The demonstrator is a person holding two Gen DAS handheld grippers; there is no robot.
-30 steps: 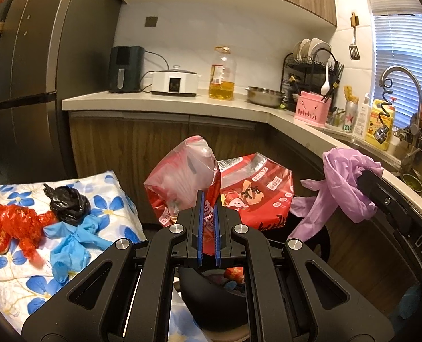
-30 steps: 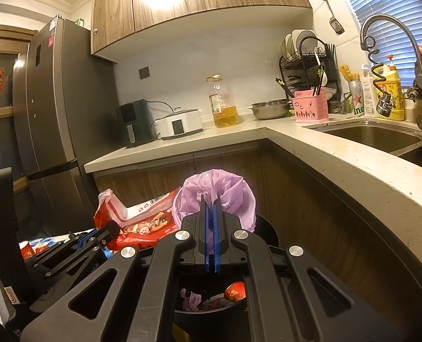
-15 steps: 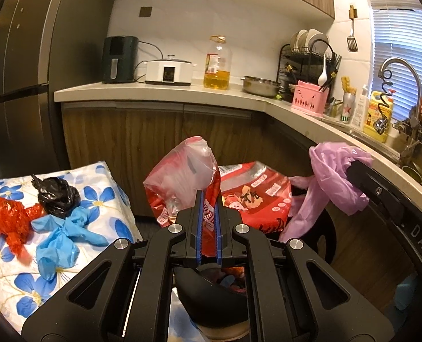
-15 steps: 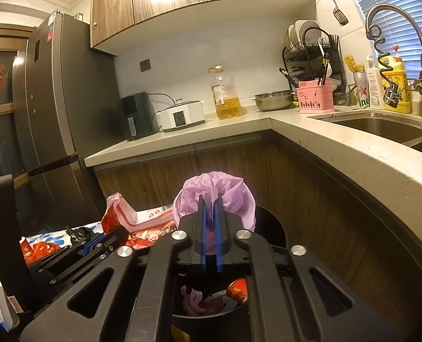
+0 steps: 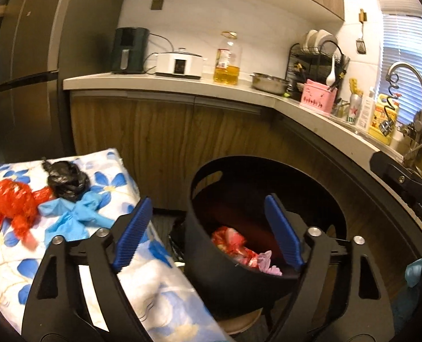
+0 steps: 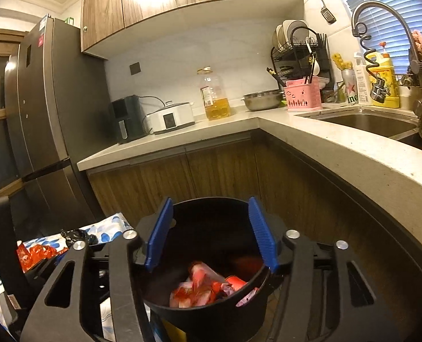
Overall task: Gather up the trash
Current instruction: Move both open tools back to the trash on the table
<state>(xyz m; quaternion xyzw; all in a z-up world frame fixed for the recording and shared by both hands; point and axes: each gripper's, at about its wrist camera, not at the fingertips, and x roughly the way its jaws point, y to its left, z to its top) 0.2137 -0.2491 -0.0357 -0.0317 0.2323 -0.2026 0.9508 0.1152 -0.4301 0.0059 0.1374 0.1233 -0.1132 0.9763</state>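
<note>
A black trash bin [image 5: 256,176] stands by the wooden cabinets; it also shows in the right wrist view [image 6: 211,313]. Red and clear wrappers [image 5: 230,242] and a purple glove [image 5: 265,260] lie inside it; the wrappers also show in the right wrist view [image 6: 202,287]. My left gripper [image 5: 208,232] is open and empty above the bin's left rim. My right gripper [image 6: 211,236] is open and empty right over the bin. On the floral cloth [image 5: 11,262] lie a red wrapper [image 5: 9,202], a black bag [image 5: 66,179] and a blue glove [image 5: 76,213].
The L-shaped counter [image 6: 339,145] runs behind and to the right, with a sink [image 6: 367,119], faucet, dish rack, oil bottle [image 6: 213,97] and appliances on it. A tall fridge [image 6: 39,119] stands at the left. The bin sits on a small stool [image 5: 245,322].
Both grippers have opened. The red-and-clear bag dropped from the left and the purple glove from the right, and both now lie in the bin.
</note>
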